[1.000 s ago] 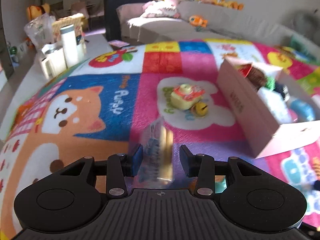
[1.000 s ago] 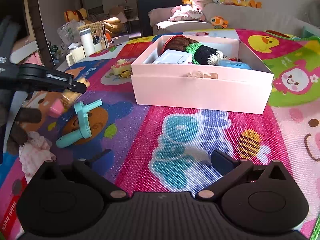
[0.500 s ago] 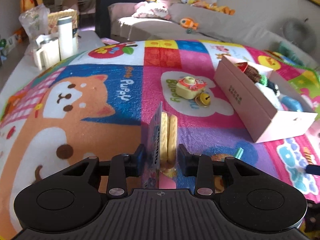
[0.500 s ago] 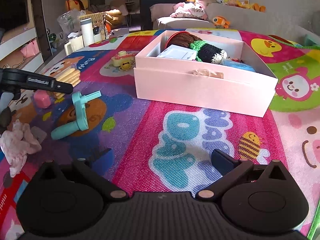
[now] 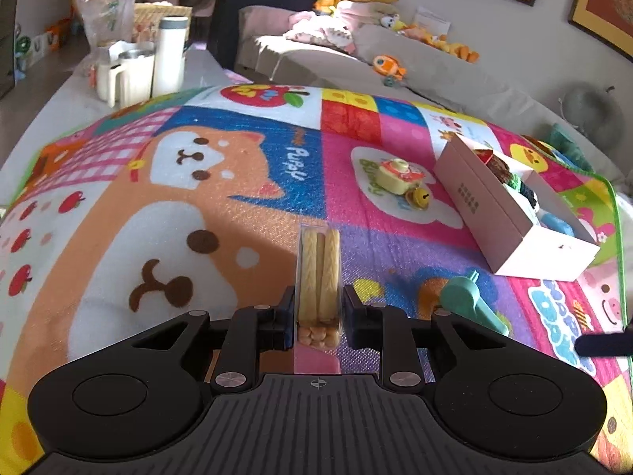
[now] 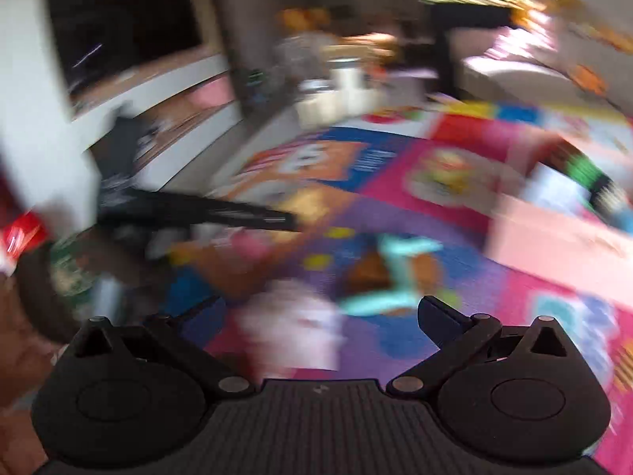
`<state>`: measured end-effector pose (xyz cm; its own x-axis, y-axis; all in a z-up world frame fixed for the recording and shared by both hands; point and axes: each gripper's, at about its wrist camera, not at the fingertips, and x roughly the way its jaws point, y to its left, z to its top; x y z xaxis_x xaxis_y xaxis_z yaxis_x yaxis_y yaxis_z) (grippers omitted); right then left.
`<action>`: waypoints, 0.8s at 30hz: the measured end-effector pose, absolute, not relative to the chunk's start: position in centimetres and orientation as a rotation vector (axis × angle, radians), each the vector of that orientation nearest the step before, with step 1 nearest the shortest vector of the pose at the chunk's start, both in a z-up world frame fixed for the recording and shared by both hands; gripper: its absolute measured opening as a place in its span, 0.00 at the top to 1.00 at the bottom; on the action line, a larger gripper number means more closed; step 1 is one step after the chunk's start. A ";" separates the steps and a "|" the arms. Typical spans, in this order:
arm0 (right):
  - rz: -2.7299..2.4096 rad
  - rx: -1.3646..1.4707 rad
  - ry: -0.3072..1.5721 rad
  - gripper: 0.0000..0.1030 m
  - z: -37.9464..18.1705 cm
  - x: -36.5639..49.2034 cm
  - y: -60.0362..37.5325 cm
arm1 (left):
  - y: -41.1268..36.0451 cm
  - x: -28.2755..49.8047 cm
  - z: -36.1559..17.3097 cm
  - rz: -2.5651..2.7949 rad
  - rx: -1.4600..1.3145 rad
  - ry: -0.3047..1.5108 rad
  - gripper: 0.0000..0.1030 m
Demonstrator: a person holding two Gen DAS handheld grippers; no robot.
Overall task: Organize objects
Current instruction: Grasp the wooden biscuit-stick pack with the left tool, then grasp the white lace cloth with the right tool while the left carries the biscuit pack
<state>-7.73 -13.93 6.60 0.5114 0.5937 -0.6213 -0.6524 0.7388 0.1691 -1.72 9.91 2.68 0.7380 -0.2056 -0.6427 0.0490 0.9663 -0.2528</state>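
Biscuit sticks in a clear wrapper (image 5: 319, 277) were seen between the fingers of the left gripper (image 5: 319, 310), near six o'clock in the left wrist view, held on edge above the play mat (image 5: 158, 198). The jaws were closing, and the pads appeared to be pressing on the wrapper's flat sides at its lower end. The pink box (image 5: 502, 233), the largest thing on the mat and already partly filled, was seen at about three o'clock and was judged the likely destination. A teal plastic toy (image 5: 470, 303) lay near four o'clock, and a small yellow toy camera (image 5: 397, 176) with a bell (image 5: 420, 198) beside it lay near one o'clock.

The packet was judged light, its film slippery and crinkly, its contents brittle. A light squeeze across the broad faces, low on the pack, was judged safest; a hard clench could snap the sticks.

The right gripper (image 6: 320, 312) was shown in a badly blurred picture, its fingers spread wide with nothing clearly gripped between them.
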 end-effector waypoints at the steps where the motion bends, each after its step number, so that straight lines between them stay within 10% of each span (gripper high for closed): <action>1: 0.763 -0.142 0.706 0.05 6.4 -8.3 -12.5 | 9.8 -1.7 2.7 -0.140 -0.226 0.728 0.74; 7: 0.725 -0.362 0.780 0.69 3.1 -9.0 -8.6 | 9.2 -2.7 2.7 -0.172 -0.226 0.732 0.74; 16: 0.549 -0.322 0.791 0.70 4.0 -8.8 -16.7 | 5.6 -4.0 2.5 -0.307 -0.252 0.751 0.74; 19: 0.470 -0.356 0.780 0.31 3.9 -9.2 -18.9 | 4.3 -4.3 2.4 -0.317 -0.223 0.769 0.74; 24: 0.266 -0.450 0.644 0.24 4.3 -9.9 -20.8 | 3.5 -4.9 2.7 -0.298 -0.195 0.787 0.74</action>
<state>-9.89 -20.81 4.30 0.7708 0.1001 -0.6292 -0.3736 0.8709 -0.3192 -4.89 3.47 2.68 0.6675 -0.3345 -0.6653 0.1906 0.9404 -0.2815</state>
